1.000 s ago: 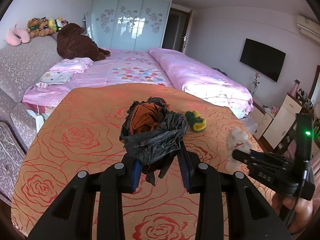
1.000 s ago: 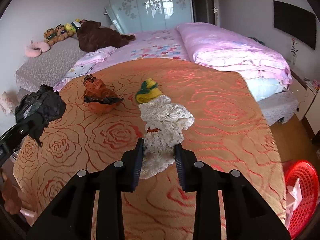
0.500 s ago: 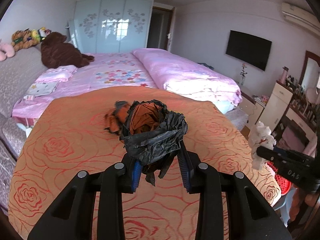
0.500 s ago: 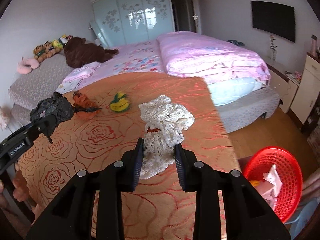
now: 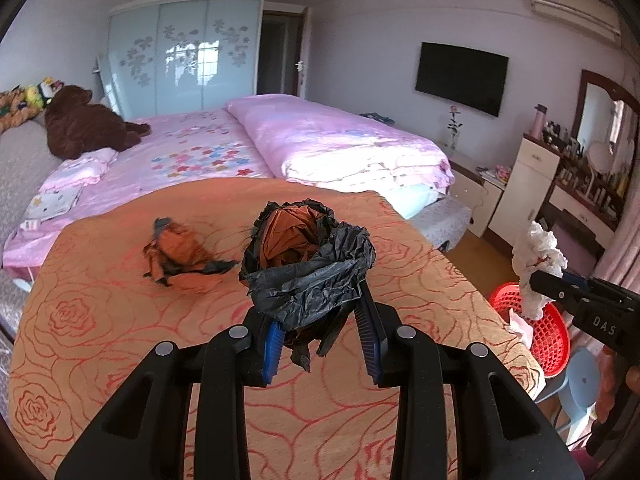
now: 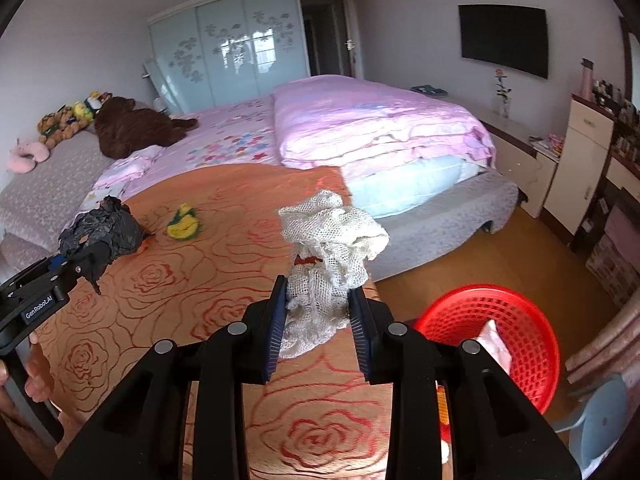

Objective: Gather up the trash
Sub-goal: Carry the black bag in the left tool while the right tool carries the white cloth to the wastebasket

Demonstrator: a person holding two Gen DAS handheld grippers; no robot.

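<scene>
Crumpled black bag [image 5: 308, 268] pinched in left jaws; white netting [image 6: 328, 256] in right.

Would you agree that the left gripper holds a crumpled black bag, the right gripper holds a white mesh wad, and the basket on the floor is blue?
Not quite: the basket on the floor is red, as the right wrist view shows. The left gripper does hold the crumpled black bag, and the right gripper the white mesh wad.

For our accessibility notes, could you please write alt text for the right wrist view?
The right gripper clamps a crumpled white mesh cloth above an orange rose-patterned bedspread, with a red plastic basket on the floor nearby.
</scene>
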